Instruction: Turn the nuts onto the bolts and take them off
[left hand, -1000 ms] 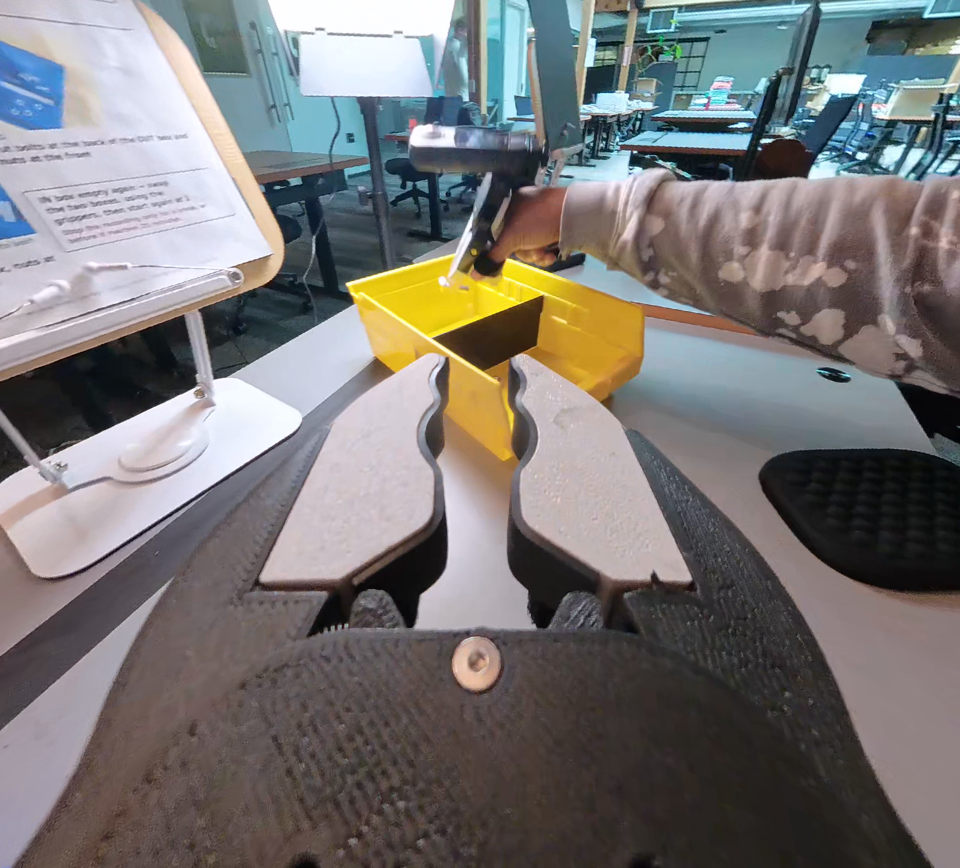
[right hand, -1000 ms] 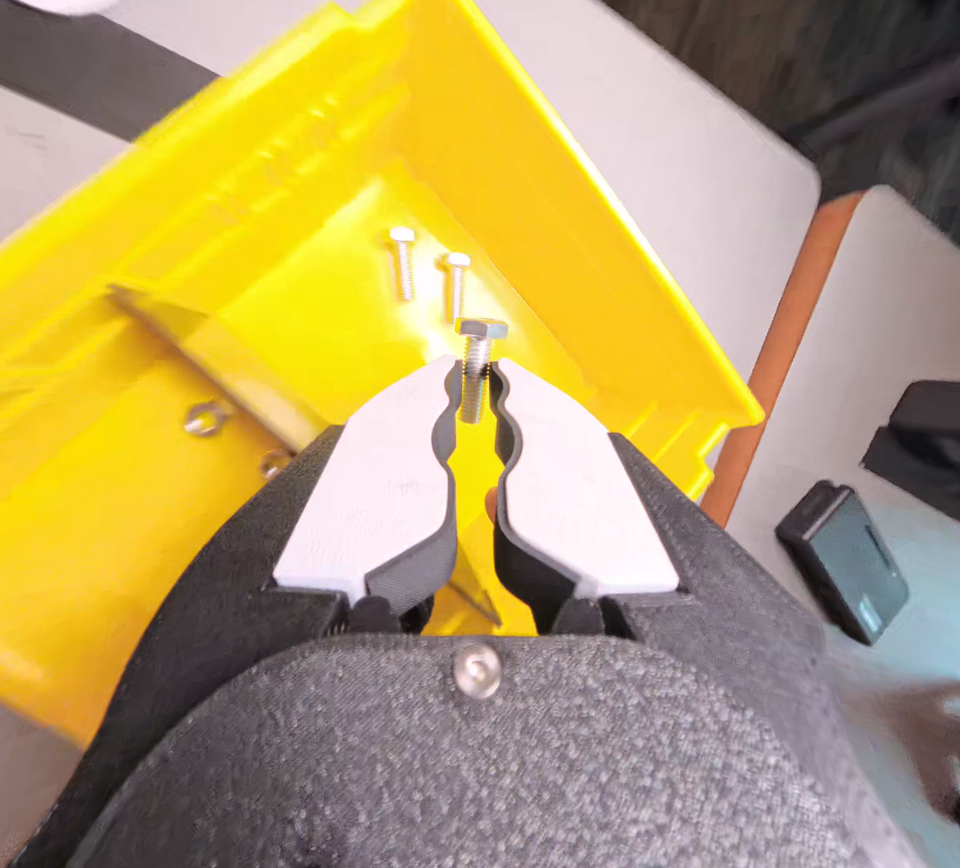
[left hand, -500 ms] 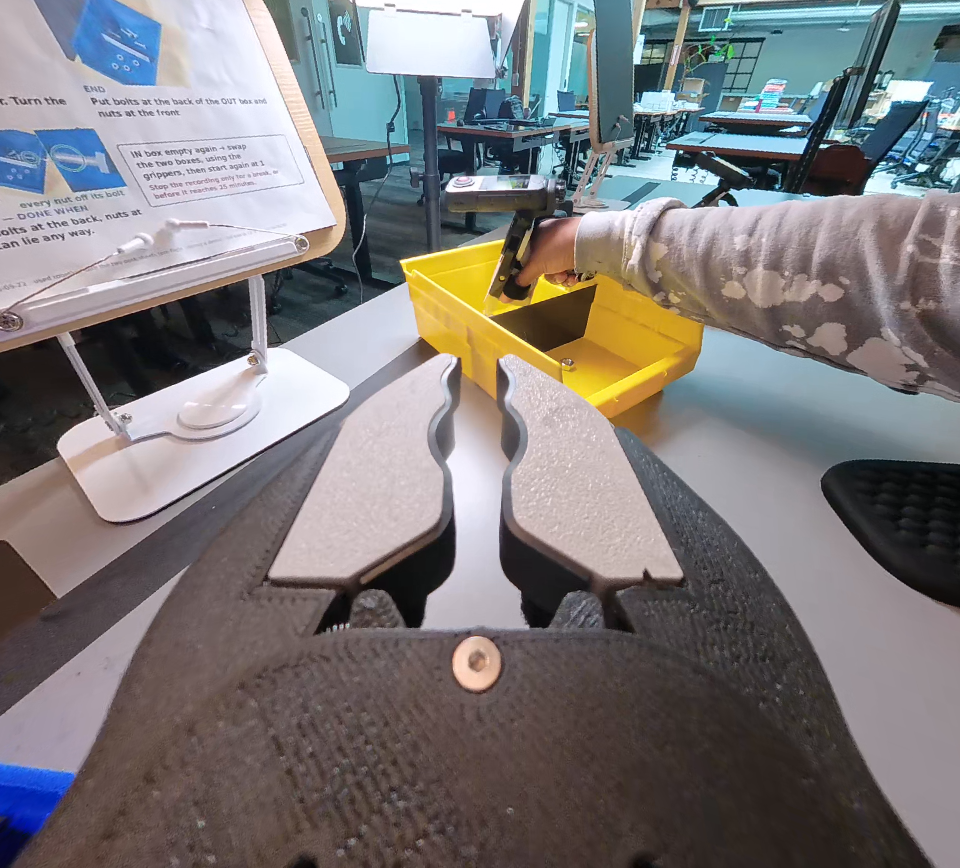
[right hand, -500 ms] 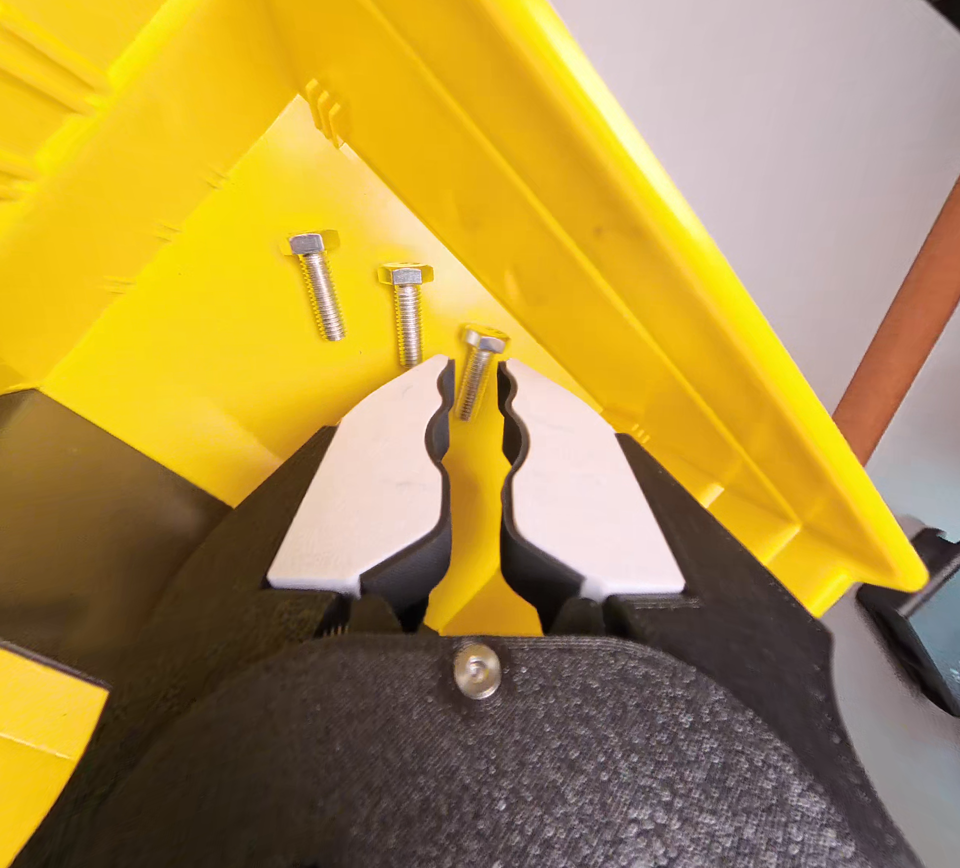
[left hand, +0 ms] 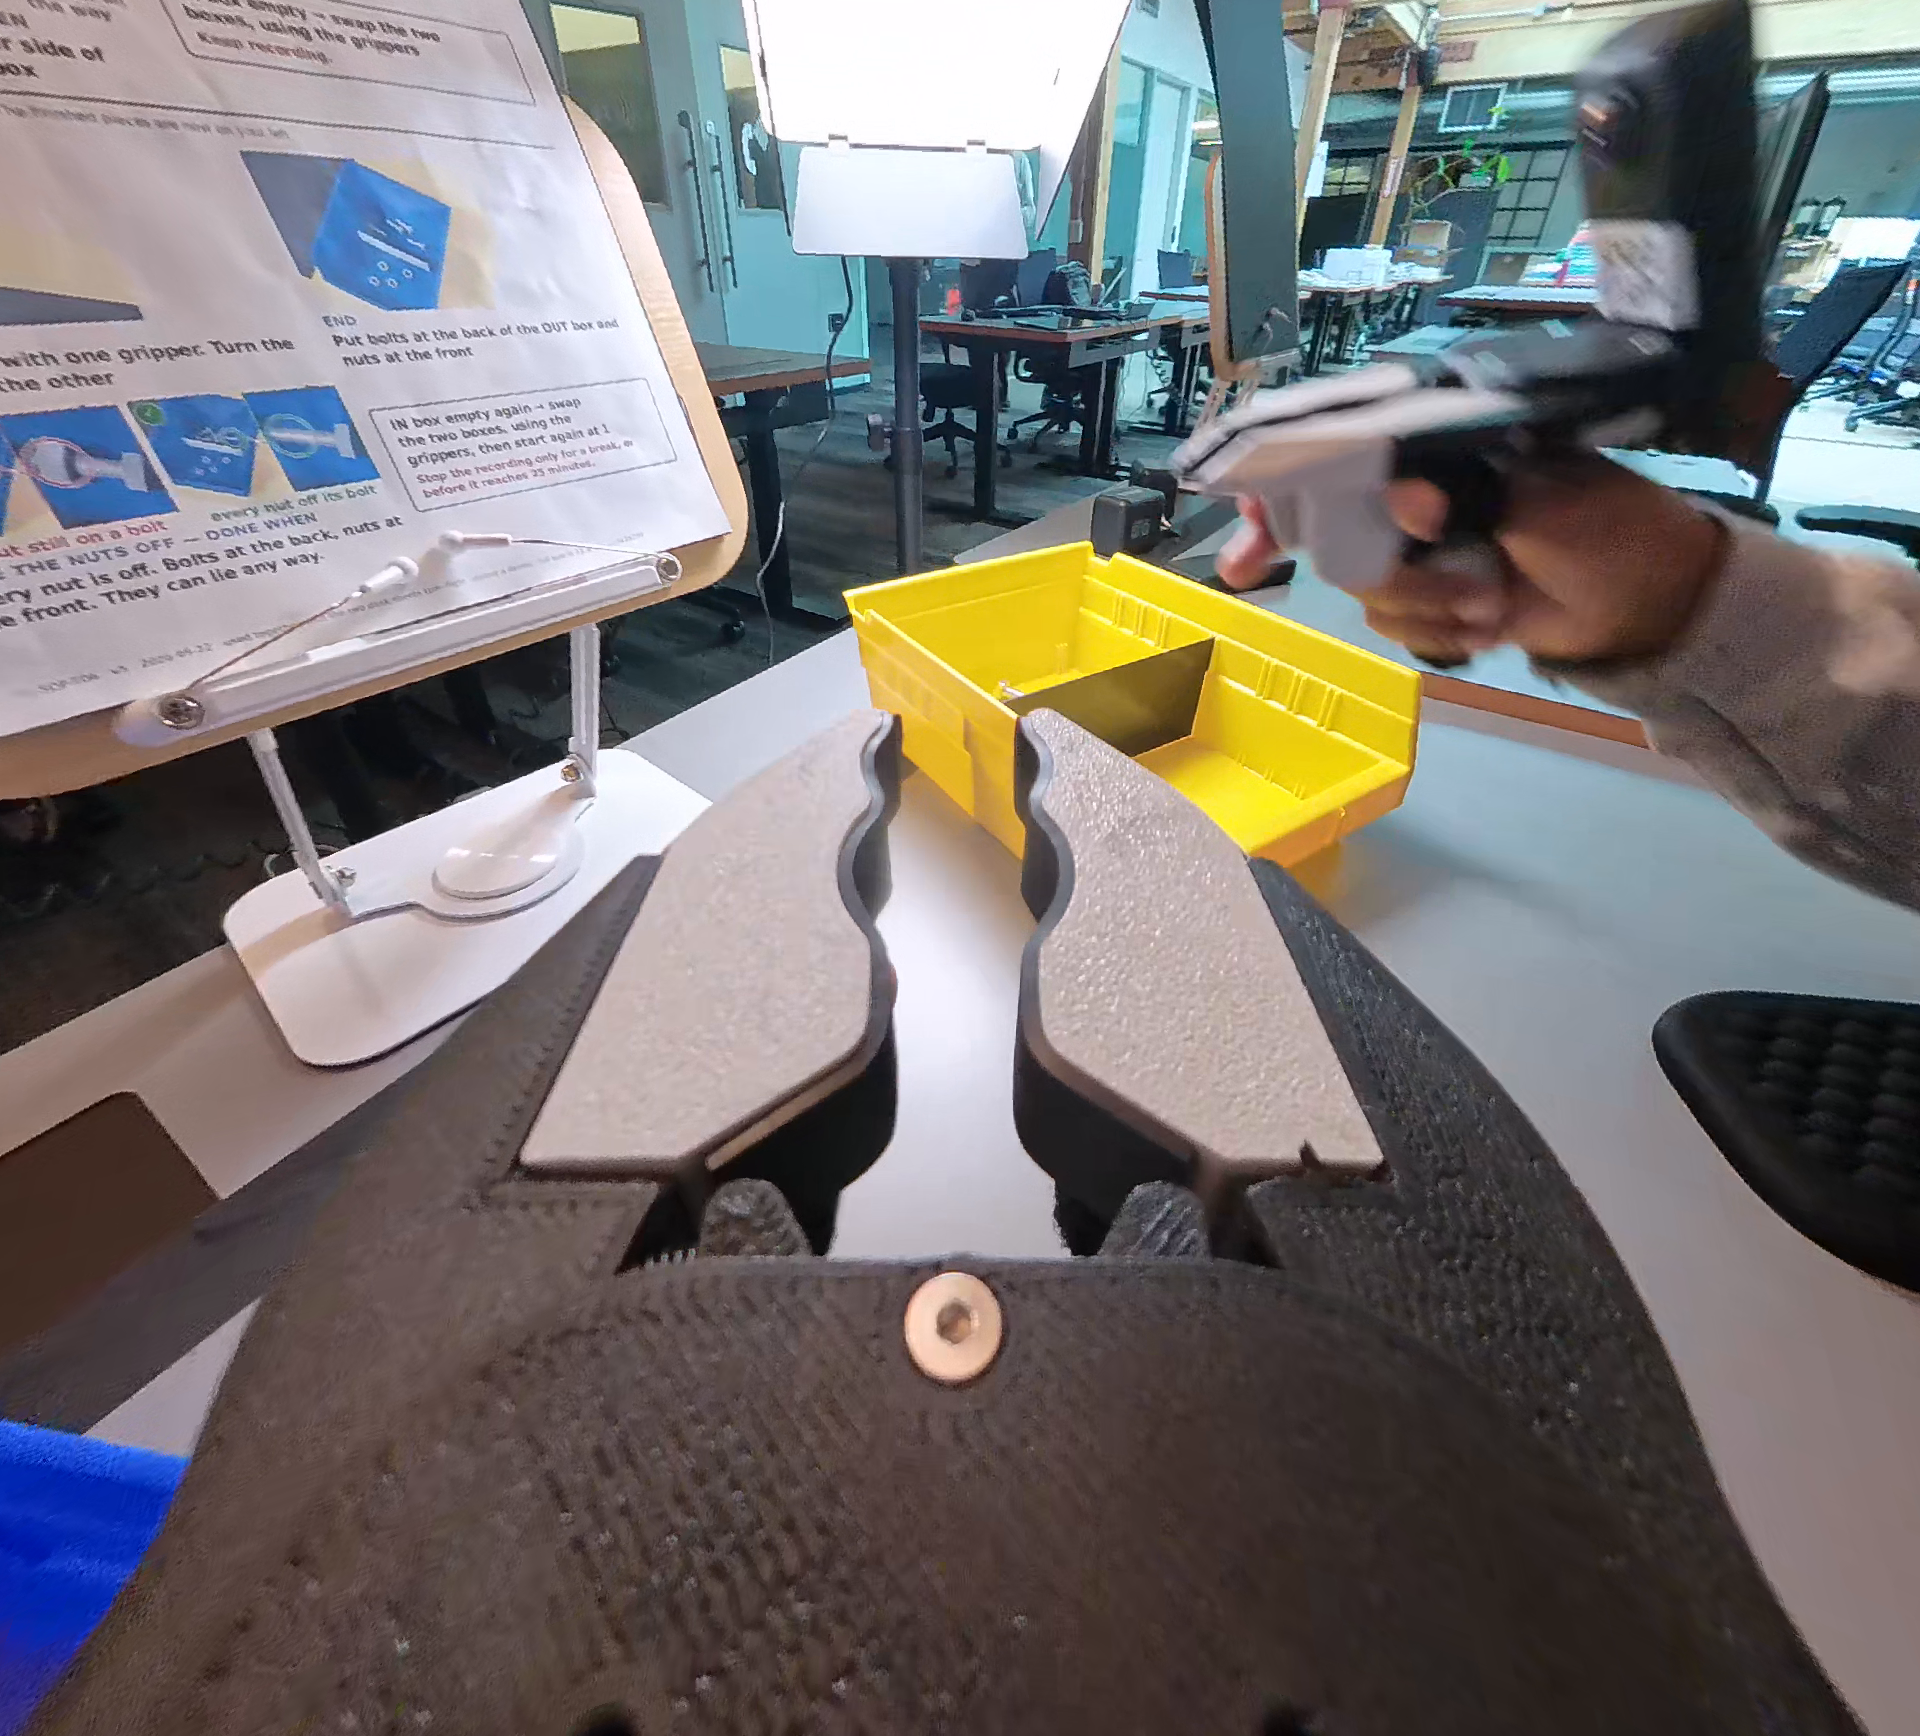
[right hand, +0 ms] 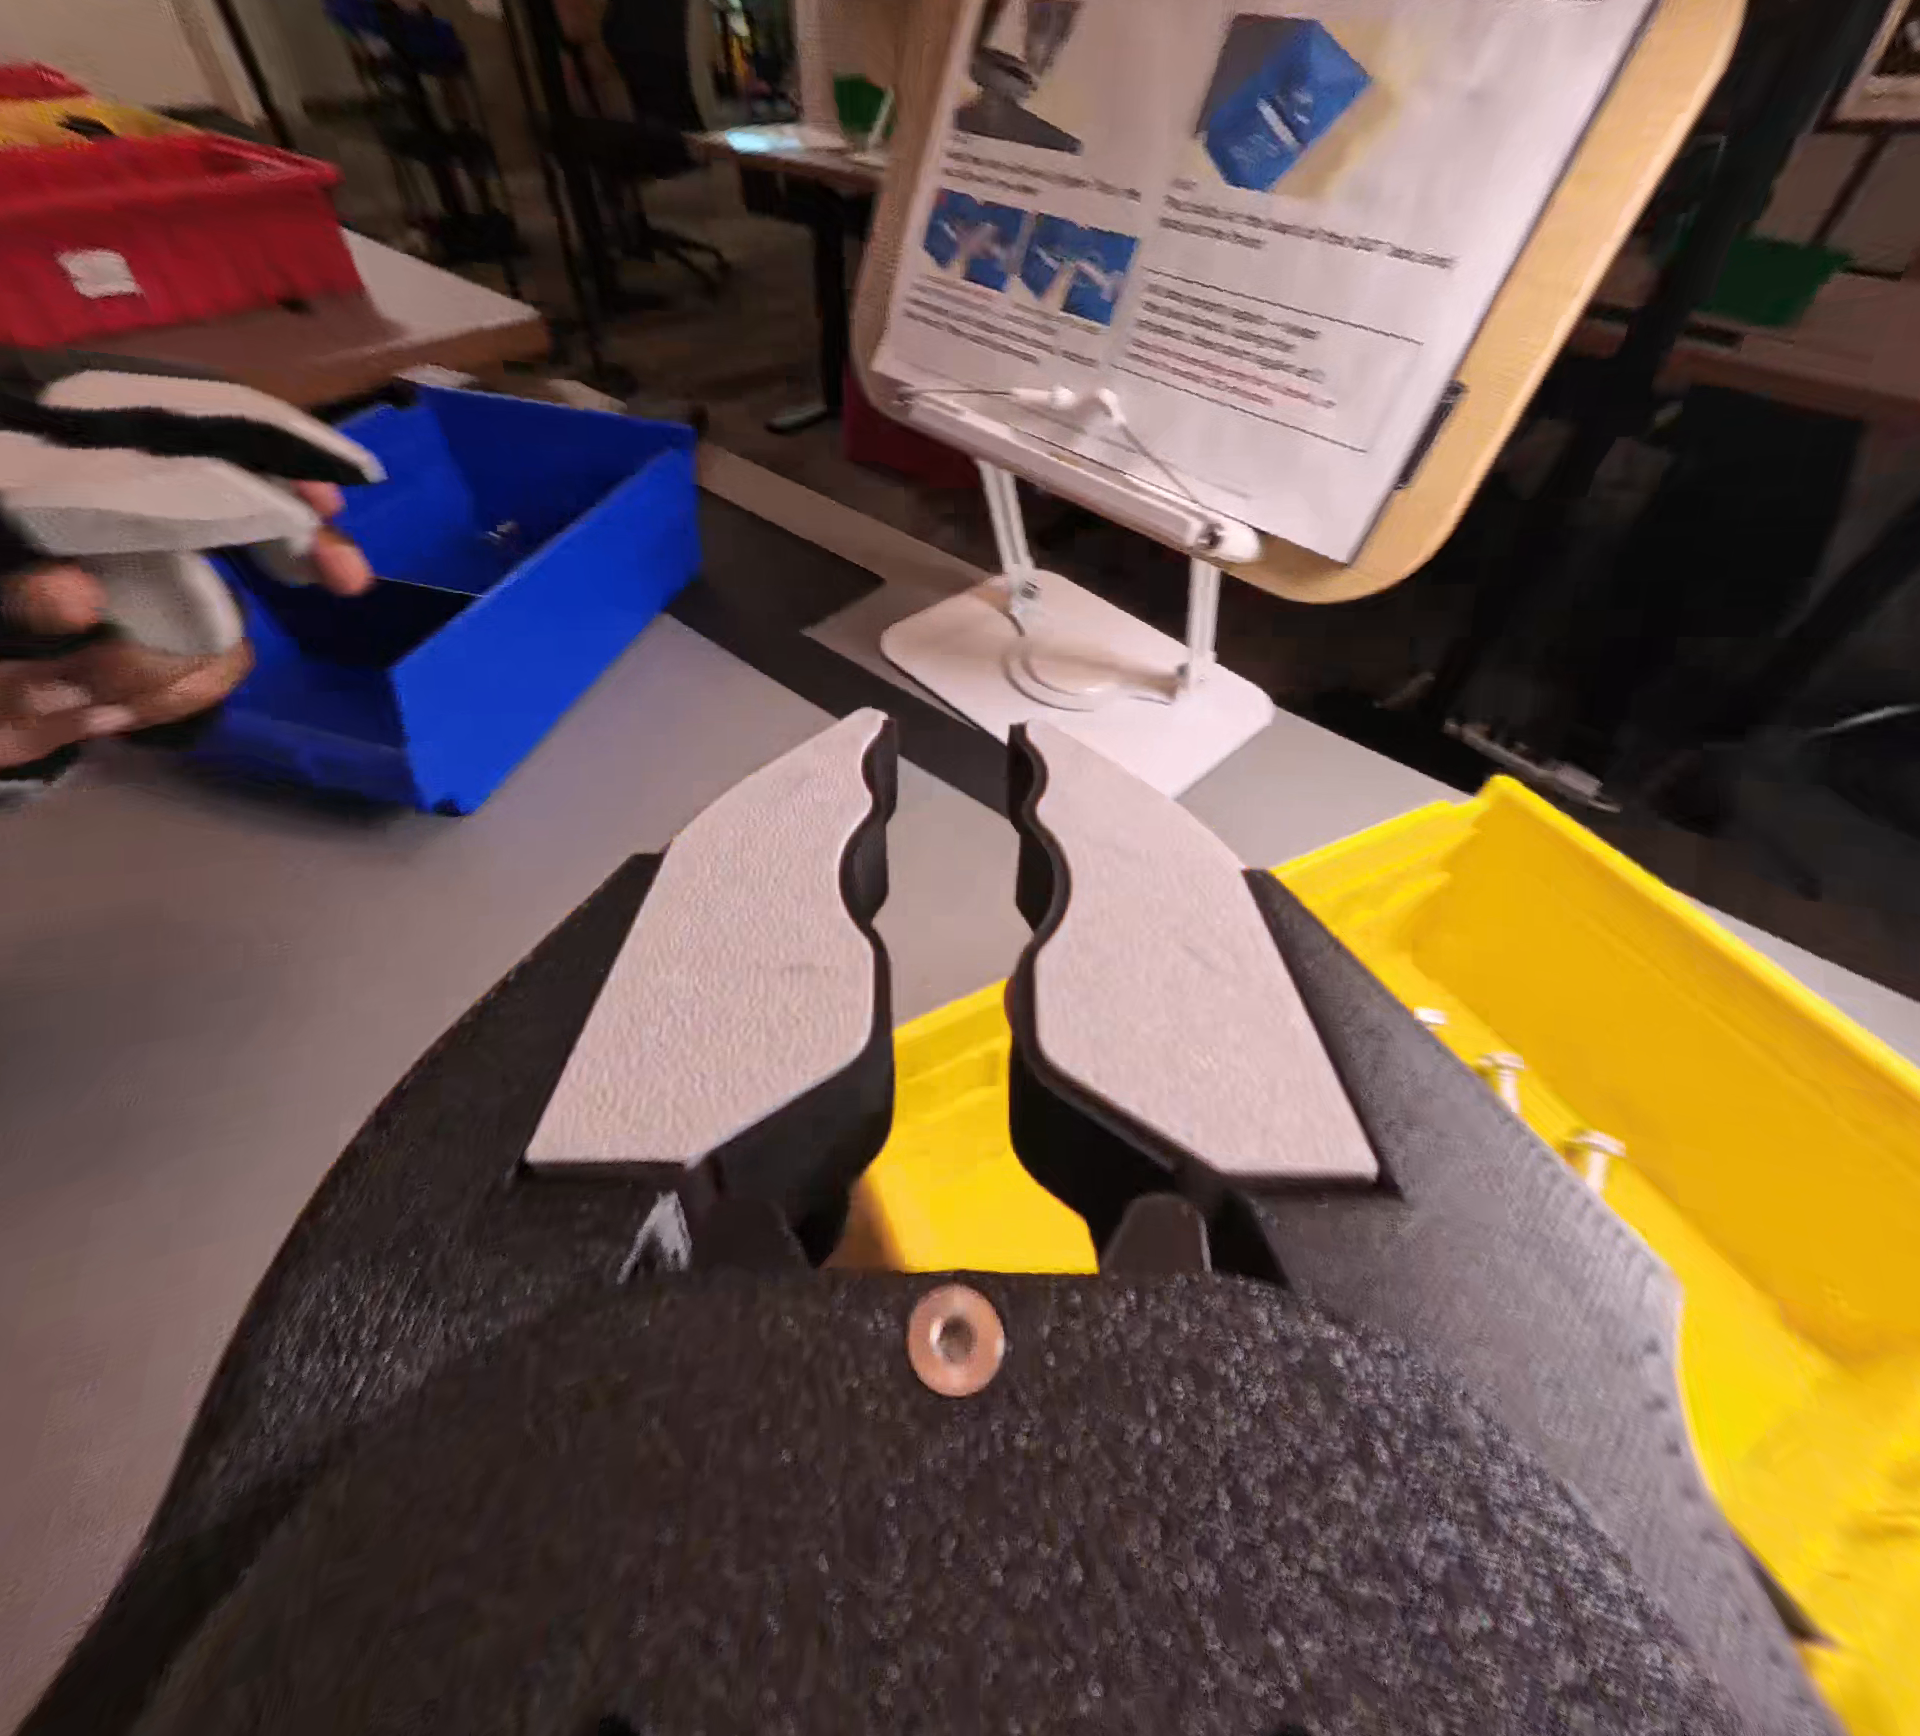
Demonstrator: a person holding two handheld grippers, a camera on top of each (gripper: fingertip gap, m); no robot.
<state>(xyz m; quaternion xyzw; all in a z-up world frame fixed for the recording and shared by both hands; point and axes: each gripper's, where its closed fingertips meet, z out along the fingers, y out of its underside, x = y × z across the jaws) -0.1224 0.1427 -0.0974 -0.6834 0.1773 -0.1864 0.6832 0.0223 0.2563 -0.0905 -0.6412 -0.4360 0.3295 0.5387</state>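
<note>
My left gripper (left hand: 951, 741) is open and empty, held above the grey table in front of the yellow bin (left hand: 1309, 813). The bin has a black divider (left hand: 1132, 699). My right gripper (right hand: 951, 741) is open and empty, raised above the near edge of the yellow bin (right hand: 1662, 1011). Three bolts (right hand: 1501, 1073) lie in the bin to the right of its fingers. The right gripper also shows blurred in the left wrist view (left hand: 1195, 465), above and right of the bin. The left gripper shows at the left of the right wrist view (right hand: 338, 497), in front of a blue bin (right hand: 540, 606).
An instruction sheet on a white stand (left hand: 416, 876) stands at the table's far edge; it also shows in the right wrist view (right hand: 1081, 678). A black pad (left hand: 1818, 1125) lies at the right. A red bin (right hand: 156, 232) sits on another table behind. My hands' fingertips stand some 20 cm from each other.
My right gripper let go of the bolt in the yellow bin, rose out of it and swung toward the blue bin. My left gripper drew back and up.
</note>
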